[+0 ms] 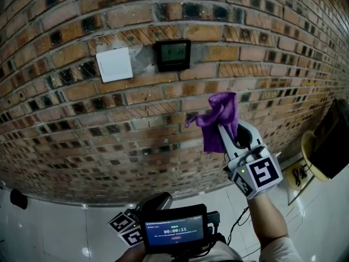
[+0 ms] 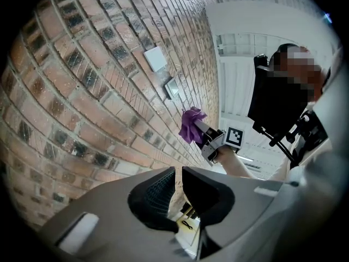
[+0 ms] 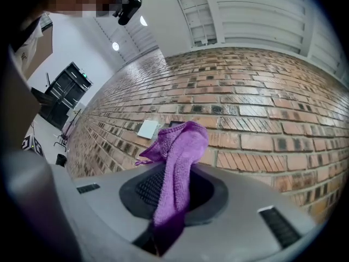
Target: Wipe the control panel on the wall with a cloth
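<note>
While right gripper (image 1: 228,140) fingers clench purple cloth (image 1: 219,116) below control panel (image 1: 173,55), left gripper (image 2: 178,185) fingers barely parted, empty.

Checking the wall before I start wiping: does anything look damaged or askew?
Nothing serious. A rough grey mortar patch between the white square wall plate and the dark rectangular control panel interrupts the brickwork; both fittings follow the brick courses.

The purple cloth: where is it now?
In the head view, right of centre, the purple cloth sits in the right gripper, below the control panel.
</note>
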Demonstrator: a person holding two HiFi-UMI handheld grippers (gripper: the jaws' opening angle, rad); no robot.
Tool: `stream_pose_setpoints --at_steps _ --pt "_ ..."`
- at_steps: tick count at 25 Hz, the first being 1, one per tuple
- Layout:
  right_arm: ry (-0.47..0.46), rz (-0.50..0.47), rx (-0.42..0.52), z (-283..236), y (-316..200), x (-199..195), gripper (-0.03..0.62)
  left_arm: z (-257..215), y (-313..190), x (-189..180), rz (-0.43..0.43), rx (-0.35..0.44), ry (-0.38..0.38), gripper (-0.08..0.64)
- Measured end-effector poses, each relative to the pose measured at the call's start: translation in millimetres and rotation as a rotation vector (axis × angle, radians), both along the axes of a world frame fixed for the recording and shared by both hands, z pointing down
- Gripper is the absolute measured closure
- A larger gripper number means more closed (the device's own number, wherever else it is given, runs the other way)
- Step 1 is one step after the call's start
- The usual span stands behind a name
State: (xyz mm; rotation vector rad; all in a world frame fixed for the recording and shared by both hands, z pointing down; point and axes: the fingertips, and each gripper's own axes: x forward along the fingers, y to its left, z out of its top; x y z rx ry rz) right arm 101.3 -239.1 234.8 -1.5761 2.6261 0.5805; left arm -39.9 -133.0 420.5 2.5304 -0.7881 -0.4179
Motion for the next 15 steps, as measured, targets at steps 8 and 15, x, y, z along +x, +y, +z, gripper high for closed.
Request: stream_pose_setpoints --at_steps 8,15 --pt "-0.024 0.003 -0.066 29 6 4 0.509 3 -2 0 0.0 -0.009 0.006 0.526" --pt "-0.054 -0.003 -0.137 56 14 8 0.509 3 -2 -1 -0.004 -0.013 0.009 0.526"
